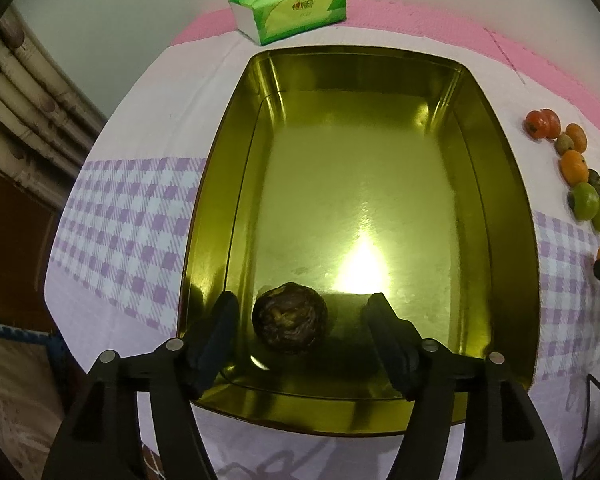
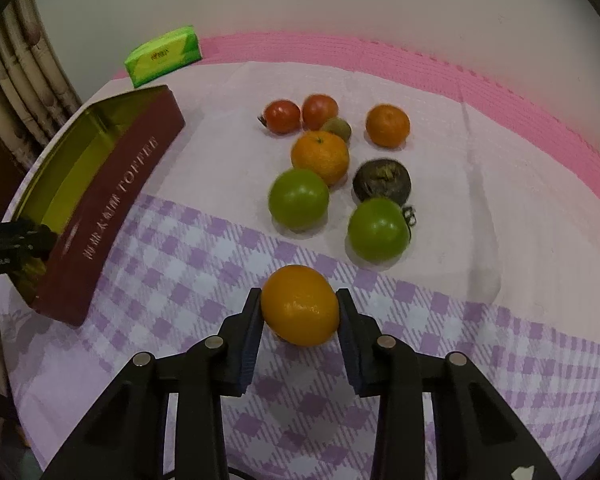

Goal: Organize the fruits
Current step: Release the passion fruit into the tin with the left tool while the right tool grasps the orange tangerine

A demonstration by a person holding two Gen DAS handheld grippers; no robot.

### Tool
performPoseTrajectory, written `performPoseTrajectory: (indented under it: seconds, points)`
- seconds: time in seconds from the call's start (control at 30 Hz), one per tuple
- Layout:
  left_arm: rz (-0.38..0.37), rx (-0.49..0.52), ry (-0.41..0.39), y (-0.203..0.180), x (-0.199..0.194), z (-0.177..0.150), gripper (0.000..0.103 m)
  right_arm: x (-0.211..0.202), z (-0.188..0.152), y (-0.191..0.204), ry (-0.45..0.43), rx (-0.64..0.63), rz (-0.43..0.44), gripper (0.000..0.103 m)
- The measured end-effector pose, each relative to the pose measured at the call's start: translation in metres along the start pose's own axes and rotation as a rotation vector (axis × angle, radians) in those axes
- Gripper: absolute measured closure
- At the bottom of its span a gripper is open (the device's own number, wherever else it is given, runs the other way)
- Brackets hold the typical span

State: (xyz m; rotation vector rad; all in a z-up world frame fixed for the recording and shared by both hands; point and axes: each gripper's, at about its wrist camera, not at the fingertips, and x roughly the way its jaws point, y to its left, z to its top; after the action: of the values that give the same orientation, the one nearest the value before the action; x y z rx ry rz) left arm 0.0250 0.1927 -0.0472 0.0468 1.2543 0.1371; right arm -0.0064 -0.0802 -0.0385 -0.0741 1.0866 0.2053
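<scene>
Meanwhile, right hand-held gripper (image 2: 299, 309) clamps an orange (image 2: 300, 305); left hand-held gripper (image 1: 300, 310) gapes over the tin (image 1: 500, 208).

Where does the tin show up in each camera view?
Left wrist: the tin fills the centre, gold inside, a dark fruit in it.
Right wrist: the tin stands at the left edge, maroon side showing.
Shared landmark: the green tissue pack beyond it.

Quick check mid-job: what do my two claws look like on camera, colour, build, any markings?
Both the left claw and right claw are matte black linkage frames with round silver pins at the joints. The fingers are flat plates with dark blue-black pads. From the right view, white lettering shows on the left unit's side, partly cut off.
</scene>
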Motion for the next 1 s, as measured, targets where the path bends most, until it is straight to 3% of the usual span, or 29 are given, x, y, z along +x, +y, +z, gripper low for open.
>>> performPoseTrajectory:
  seconds: [0.23,0.53,0.73,0.87,1.0]
  points:
    - [-0.029,-0.004,-0.039,0.001,-0.012,0.000,0.035,-0.017,0.021,0.030,-0.040,-0.062,0.071,0.070]
    - [-0.021,-0.019,-0.107,0.011,-0.029,0.002,0.035,-0.018,0.055,0.109,-0.080,-0.202,0.212,0.070]
    - [-0.045,-0.060,-0.113,0.025,-0.034,0.001,0.035,-0.003,0.067,0.147,-0.060,-0.270,0.249,0.070]
    - [-0.023,-0.074,-0.133,0.032,-0.039,-0.002,0.035,0.012,0.073,0.164,-0.042,-0.308,0.253,0.070]
    - [-0.017,-0.096,-0.106,0.041,-0.037,-0.005,0.035,0.025,0.076,0.172,-0.020,-0.337,0.242,0.070]
